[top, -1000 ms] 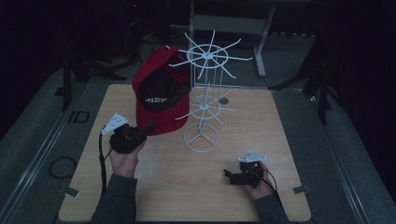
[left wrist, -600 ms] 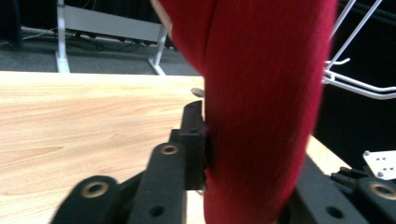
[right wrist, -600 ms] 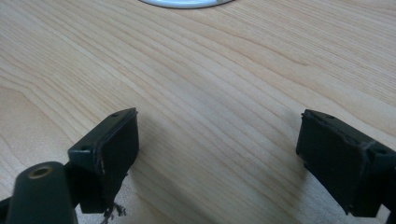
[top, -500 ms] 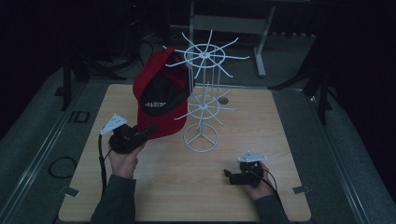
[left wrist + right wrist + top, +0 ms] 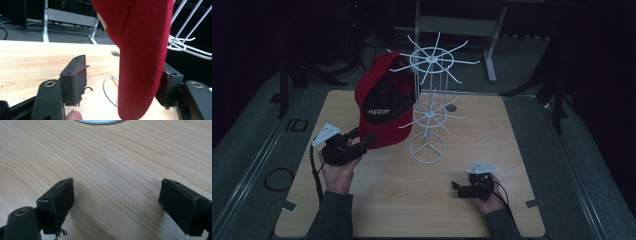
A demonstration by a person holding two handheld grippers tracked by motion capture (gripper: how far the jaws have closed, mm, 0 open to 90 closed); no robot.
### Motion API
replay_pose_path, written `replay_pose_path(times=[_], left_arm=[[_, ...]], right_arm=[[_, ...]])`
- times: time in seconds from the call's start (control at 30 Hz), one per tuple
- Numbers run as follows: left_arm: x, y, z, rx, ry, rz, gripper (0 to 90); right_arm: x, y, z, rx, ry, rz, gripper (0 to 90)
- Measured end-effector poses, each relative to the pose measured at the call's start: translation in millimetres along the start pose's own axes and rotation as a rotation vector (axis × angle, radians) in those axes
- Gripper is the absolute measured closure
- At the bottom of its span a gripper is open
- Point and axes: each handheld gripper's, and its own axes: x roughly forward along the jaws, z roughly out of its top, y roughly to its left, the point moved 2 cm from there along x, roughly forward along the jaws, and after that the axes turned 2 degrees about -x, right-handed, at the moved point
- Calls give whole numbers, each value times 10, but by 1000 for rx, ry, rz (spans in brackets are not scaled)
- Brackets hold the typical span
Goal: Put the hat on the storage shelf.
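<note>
A red cap (image 5: 384, 107) hangs from an upper arm of the white wire rack (image 5: 431, 59) on the wooden table (image 5: 522, 150). My left gripper (image 5: 362, 137) is at the cap's lower edge. Its jaws have just been opening and stand open. In the left gripper view the cap's brim (image 5: 142, 55) hangs between the jaws of my left gripper (image 5: 123, 66), close against the right pad, with a wide gap to the left pad. My right gripper (image 5: 456, 189) rests low at the table's front right, open with nothing between its fingers, as the right gripper view (image 5: 117, 185) shows over bare wood.
The rack's round wire base (image 5: 427, 148) stands mid-table, and its edge shows in the right gripper view (image 5: 100, 121). A small dark hole (image 5: 451, 107) marks the tabletop behind the rack. Grey metal frames (image 5: 462, 25) and dark floor surround the table.
My left gripper's jaws went from shut on the cap's brim to wide open. The cap now hangs a little straighter on the rack. The right gripper has not moved.
</note>
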Motion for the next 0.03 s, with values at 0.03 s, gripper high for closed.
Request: replay_pose_path(times=[0.03], left_arm=[[-16,24,-10,0,6,-2,334]], right_arm=[[0,0,0,0,0,0,129]])
